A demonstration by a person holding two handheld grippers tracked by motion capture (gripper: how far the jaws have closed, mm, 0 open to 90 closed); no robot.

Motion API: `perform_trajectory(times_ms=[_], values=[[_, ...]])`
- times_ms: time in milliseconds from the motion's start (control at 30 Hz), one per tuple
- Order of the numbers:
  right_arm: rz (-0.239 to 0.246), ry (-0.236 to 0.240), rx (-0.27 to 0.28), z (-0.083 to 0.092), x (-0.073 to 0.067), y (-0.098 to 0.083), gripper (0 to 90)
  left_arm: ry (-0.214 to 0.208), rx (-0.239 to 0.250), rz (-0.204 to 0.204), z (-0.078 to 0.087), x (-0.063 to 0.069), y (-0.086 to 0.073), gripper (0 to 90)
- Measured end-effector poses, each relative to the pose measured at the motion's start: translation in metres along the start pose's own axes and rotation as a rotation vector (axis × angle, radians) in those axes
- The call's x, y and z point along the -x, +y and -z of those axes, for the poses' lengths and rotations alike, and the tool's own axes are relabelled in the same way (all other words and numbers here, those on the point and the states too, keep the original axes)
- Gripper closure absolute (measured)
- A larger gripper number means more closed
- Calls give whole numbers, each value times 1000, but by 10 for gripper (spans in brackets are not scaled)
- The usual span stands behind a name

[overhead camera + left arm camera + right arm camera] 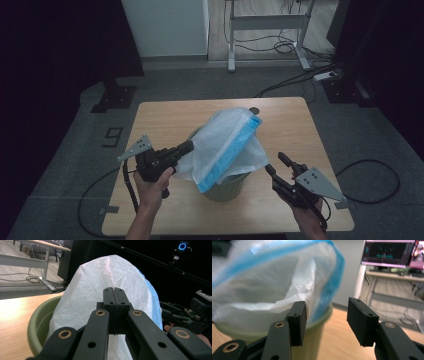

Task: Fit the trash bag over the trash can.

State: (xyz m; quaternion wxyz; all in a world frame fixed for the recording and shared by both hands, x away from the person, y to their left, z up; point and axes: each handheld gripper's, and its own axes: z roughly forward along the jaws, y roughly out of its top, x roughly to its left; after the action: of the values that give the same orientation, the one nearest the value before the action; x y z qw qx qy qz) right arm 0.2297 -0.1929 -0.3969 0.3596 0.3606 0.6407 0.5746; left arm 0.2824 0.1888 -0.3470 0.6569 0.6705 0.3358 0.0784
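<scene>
Bin liner (227, 142), white with a blue band at its mouth, stands puffed up out of the green bucket (227, 186) near the front edge of the tabletop (165, 117), about midway between the left and right edges. It is not yet seated: most of the film billows above the rim and leans toward the back right corner.

On the left, the left gripper (186, 146) comes in from the front left, and its fingers (114, 298) are shut tight on a pinch of the white film on the liner's left flank, just above the bucket's rim. The left gripper view shows the two pads pressed flat together with the plastic bunched between them.

The film looks very light, thin and limp; it crumples rather than holds shape, and it looks slippery enough to slide out of a shallow pinch. It should stretch before it tears, but a hard tug against the rim could rip it. I'd judge the blue hem (337, 272) the best place to hold, since the doubled edge is firmer.

On the right, the right gripper (277, 164) sits near the front right of the bucket, its fingers (297, 320) parted with nothing between them. They stand just beside the liner's right-hand side, level with the rim, apart from the film as far as I can tell.
</scene>
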Motion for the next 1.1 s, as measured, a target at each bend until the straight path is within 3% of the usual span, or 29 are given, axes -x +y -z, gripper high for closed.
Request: perform_trajectory(times_ms=[67, 233, 367, 400, 500, 700, 900, 1000, 1100], values=[[-17, 4, -12, -1, 5, -5, 499, -1, 0, 2, 0, 0, 1, 895], [-53, 68, -1, -11, 8, -6, 528, 1, 0, 8, -2, -1, 1, 894], [-40, 132, -5, -25, 4, 2, 778, 3, -3, 11, -3, -2, 0, 894], [-38, 129, -7, -27, 3, 4, 831, 4, -3, 12, -2, -2, 0, 894], [-48, 136, 0, -33, 4, 11, 891, 4, -1, 12, 0, -3, 0, 894], [-16, 76, 40, -32, 7, 32, 892, 2, 12, 13, 3, -3, 2, 894], [32, 24, 96, -17, 10, 59, 891, -8, 15, 18, 2, -1, 3, 894], [45, -10, 95, -8, 14, 59, 891, -12, 8, 18, 0, -1, 2, 893], [56, -33, 59, -3, 19, 47, 884, -16, 6, 21, -1, 0, 2, 893]])
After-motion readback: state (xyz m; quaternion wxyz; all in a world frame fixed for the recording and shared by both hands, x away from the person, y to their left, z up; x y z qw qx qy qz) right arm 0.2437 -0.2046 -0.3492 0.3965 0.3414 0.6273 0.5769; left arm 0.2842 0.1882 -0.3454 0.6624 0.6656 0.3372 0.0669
